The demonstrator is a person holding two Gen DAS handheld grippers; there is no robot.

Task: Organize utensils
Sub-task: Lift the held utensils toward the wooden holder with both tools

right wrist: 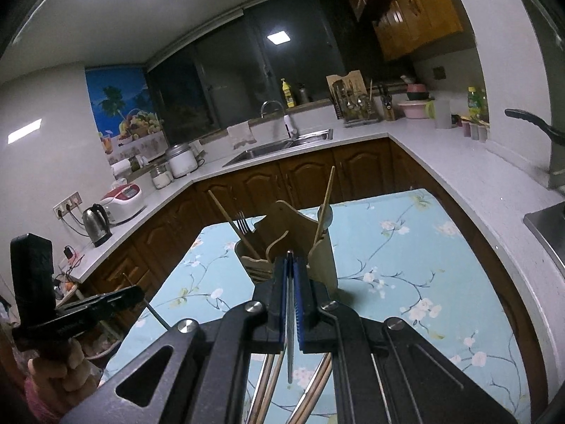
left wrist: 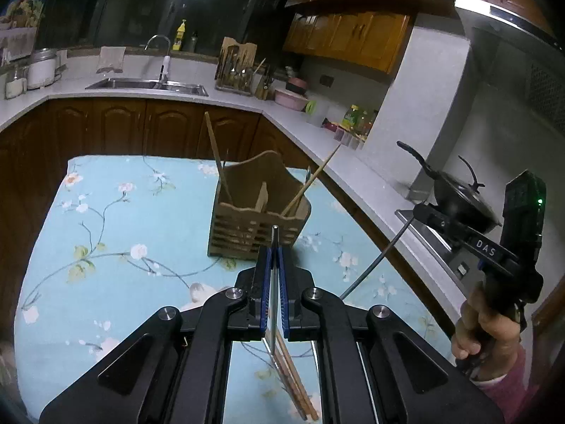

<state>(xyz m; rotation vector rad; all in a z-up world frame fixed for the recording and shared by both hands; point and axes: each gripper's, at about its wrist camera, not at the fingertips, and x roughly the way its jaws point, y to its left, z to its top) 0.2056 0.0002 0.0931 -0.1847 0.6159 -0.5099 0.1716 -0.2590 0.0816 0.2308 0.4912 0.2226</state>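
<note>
A wooden utensil holder [left wrist: 256,208] stands on the floral tablecloth [left wrist: 123,233]; it also shows in the right wrist view [right wrist: 317,247]. It holds chopsticks [left wrist: 215,155], a fork [right wrist: 243,225] and a spoon [right wrist: 326,216]. My left gripper [left wrist: 274,243] is shut on a thin metal utensil [left wrist: 273,282], just in front of the holder. My right gripper [right wrist: 290,265] is shut on a thin metal utensil [right wrist: 290,321], close before the holder. Loose chopsticks [left wrist: 296,385] lie on the cloth under the left gripper; more utensils [right wrist: 310,388] lie under the right one.
White countertops wrap around the table, with a sink [left wrist: 148,84], a utensil rack [left wrist: 236,67] and bowls [left wrist: 291,97]. A black pan [left wrist: 459,198] sits on the stove at right. A kettle [right wrist: 96,224] and rice cooker [right wrist: 123,201] stand on the left counter.
</note>
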